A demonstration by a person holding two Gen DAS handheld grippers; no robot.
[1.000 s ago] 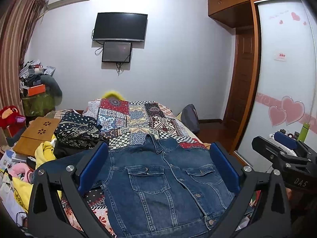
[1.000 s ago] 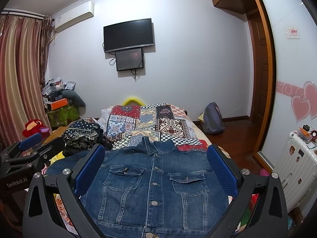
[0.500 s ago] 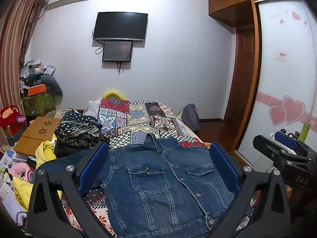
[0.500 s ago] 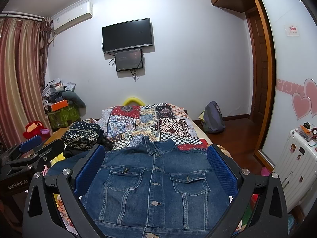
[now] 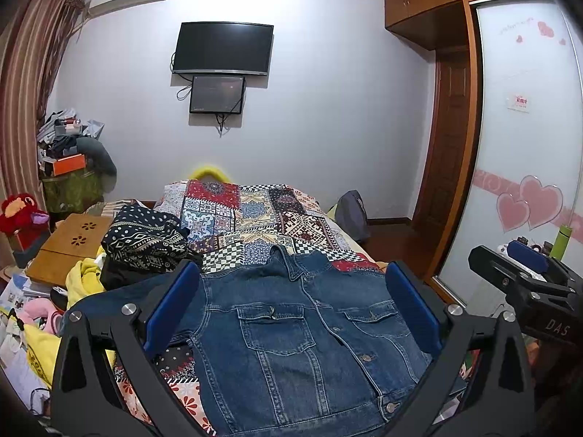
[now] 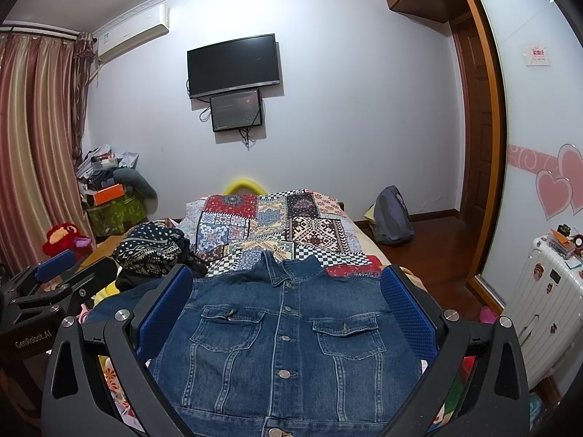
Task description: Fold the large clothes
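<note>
A denim jacket [image 6: 288, 346] lies flat, buttoned, at the near edge of the bed [image 6: 269, 225]. The left gripper [image 5: 291, 313] and the right gripper [image 6: 288, 313] hover above it, jaws wide apart.

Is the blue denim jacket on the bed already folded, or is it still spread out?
Spread out. The blue denim jacket lies flat, front up, buttoned, collar away from the camera, both chest pockets visible.

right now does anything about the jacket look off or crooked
Mostly fine: the jacket lies flat, front up and buttoned, on the quilt. One oddity: its left sleeve trails off sideways toward the clothes pile instead of lying straight. Both grippers, left and right, are open above it.
</note>
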